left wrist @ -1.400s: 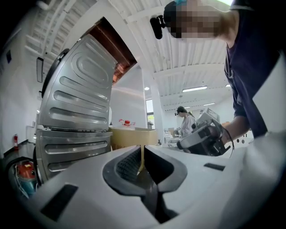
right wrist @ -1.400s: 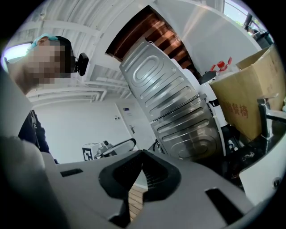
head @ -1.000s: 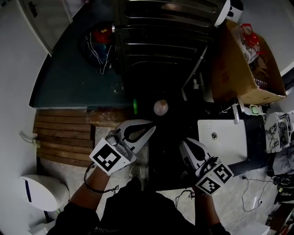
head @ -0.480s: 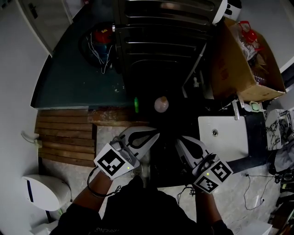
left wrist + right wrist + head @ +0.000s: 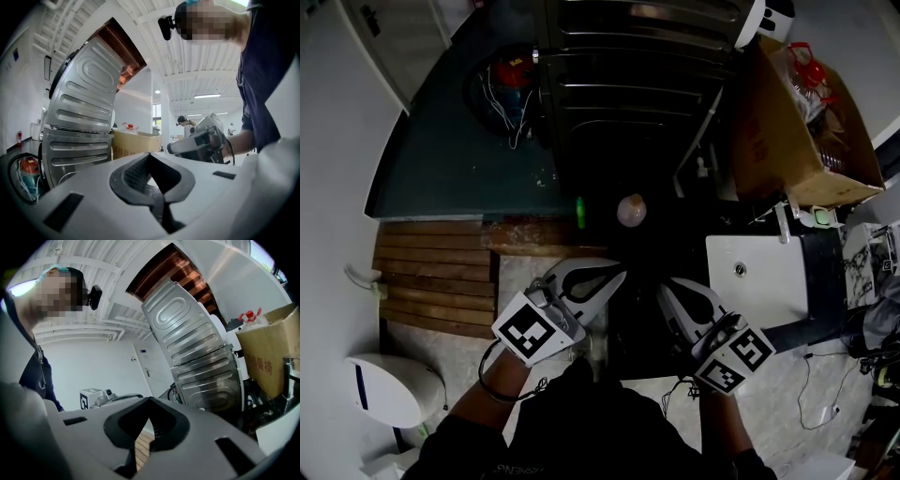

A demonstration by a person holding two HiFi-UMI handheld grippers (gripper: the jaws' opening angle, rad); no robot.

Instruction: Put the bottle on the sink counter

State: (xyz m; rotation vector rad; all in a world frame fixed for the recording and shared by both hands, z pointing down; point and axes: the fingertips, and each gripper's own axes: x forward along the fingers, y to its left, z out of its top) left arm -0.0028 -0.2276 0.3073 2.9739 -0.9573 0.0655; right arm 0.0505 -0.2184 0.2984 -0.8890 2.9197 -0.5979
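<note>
In the head view a pale round object [image 5: 631,211], perhaps the bottle seen from above, stands on a dark surface ahead of both grippers. A small green item [image 5: 579,212] is just left of it. My left gripper [image 5: 619,273] is held low, shut and empty, its tip a short way below the round object. My right gripper [image 5: 661,286] sits beside it, also shut with nothing in it. The white sink [image 5: 759,291] with its drain lies at the right. The left gripper view shows closed jaws [image 5: 149,154] and the right gripper [image 5: 201,140] beyond. The right gripper view shows closed jaws [image 5: 149,400].
A ribbed metal machine panel [image 5: 628,84] rises ahead. A cardboard box [image 5: 797,141] of clutter stands at the right, behind the faucet [image 5: 783,227]. Left are a dark green floor patch [image 5: 450,159], a tub with wires [image 5: 506,89], wooden slats [image 5: 431,272] and a white appliance [image 5: 389,389].
Both grippers stay shut and almost still; the left one has drifted slightly right and down. The view has shifted a little.
</note>
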